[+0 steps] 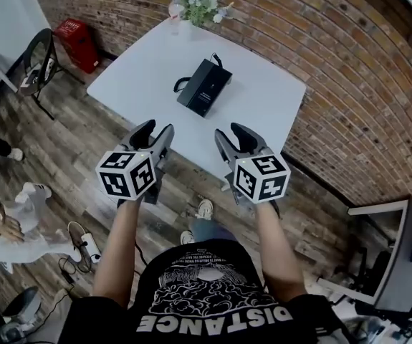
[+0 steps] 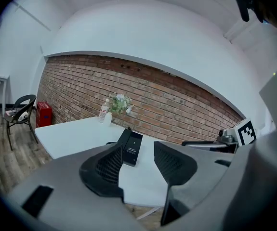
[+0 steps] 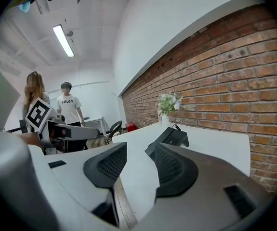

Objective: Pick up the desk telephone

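The black desk telephone (image 1: 204, 86) lies near the middle of the white table (image 1: 141, 70), with its cord at the far end. The left gripper view shows the telephone (image 2: 131, 147) beyond the jaws, and in the right gripper view the telephone (image 3: 169, 137) sits just past the right jaw. My left gripper (image 1: 154, 131) and right gripper (image 1: 236, 133) hover side by side at the table's near edge, short of the phone. Both are open, with nothing between the jaws of the left gripper (image 2: 136, 162) or the right gripper (image 3: 138, 162).
A vase of flowers (image 1: 195, 6) stands at the table's far edge by the brick wall (image 1: 320, 41). A red box (image 1: 77, 43) and a black chair (image 1: 37, 63) are on the floor to the left. Two people (image 3: 68, 109) stand farther back in the room.
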